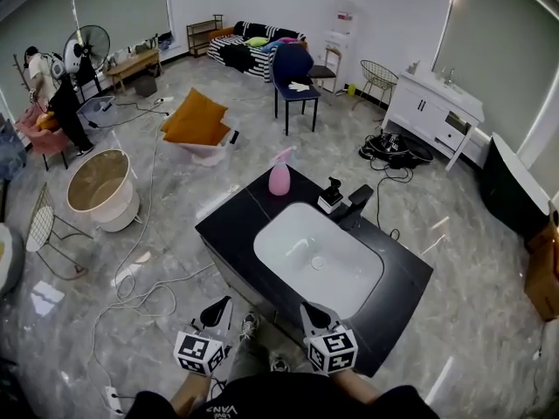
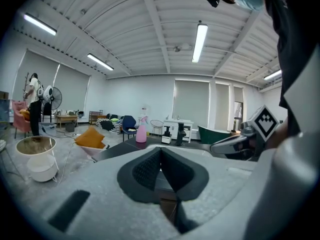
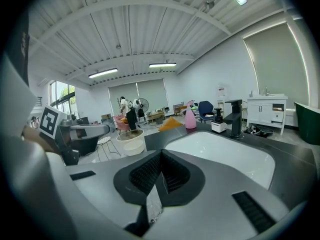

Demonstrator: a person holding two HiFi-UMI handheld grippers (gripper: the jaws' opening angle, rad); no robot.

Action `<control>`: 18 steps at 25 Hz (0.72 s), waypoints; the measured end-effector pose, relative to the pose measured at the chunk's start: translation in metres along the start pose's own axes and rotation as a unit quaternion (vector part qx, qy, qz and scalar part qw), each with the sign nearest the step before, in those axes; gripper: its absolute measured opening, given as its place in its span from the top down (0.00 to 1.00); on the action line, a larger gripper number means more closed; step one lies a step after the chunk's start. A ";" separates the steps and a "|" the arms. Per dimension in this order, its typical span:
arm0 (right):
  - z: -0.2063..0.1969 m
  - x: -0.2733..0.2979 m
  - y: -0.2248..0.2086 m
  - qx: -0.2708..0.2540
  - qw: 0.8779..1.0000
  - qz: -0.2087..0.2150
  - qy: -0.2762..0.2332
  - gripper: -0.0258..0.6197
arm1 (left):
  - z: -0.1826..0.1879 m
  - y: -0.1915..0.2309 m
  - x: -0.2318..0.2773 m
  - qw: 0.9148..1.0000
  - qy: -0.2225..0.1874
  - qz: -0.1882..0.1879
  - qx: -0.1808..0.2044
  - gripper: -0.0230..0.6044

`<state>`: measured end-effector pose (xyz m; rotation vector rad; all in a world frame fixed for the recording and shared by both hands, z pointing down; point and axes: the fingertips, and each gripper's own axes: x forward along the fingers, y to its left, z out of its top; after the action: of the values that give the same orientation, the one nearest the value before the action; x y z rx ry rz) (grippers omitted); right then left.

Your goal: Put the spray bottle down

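Both hand-held grippers sat closest, low in the head view: the left hand-held gripper point(image 1: 220, 305) and the right hand-held gripper point(image 1: 307, 309) each had its jaws pressed together with nothing between them, both short of the near edge of the desk point(image 1: 234, 225). Between them and the far edge lay the white sink basin point(image 1: 342, 279) sunk into the black top, with a black faucet point(image 1: 357, 201) and a white soap dispenser point(image 1: 330, 198) just beside each other on its far rim. Around the desk spread a grey glossy floor point(image 1: 454, 260) strewn with cables, a round tub point(image 1: 101, 190) and orange cushions point(image 1: 196, 119) to the left, and a blue chair point(image 1: 293, 75), a striped sofa point(image 1: 255, 42) and a white cabinet point(image 1: 433, 108) towards the walls; a person point(image 1: 54, 91) stood by a fan point(image 1: 88, 49). The spray bottle point(image 1: 279, 175), pink with a paler trigger head, stood upright on the desk's far left corner, apart from the dispenser and well apart from both grippers.
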<state>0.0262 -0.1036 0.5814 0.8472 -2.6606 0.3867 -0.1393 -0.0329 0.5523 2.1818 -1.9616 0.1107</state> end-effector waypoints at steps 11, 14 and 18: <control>-0.007 -0.004 0.004 -0.030 0.999 0.000 0.013 0.96 | -0.006 -0.015 -0.003 1.000 -0.002 -0.003 -0.004 0.95; -0.005 -0.005 0.006 -0.032 0.999 0.002 0.011 0.96 | -0.005 -0.014 -0.006 1.000 -0.002 -0.003 -0.009 0.95; -0.005 -0.005 0.007 -0.033 0.999 0.005 0.011 0.96 | -0.005 -0.013 -0.007 1.000 -0.002 0.003 -0.010 0.95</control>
<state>0.0267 -0.0936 0.5830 0.8060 -2.6436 0.3069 -0.1272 -0.0235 0.5545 2.1654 -1.9636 0.0860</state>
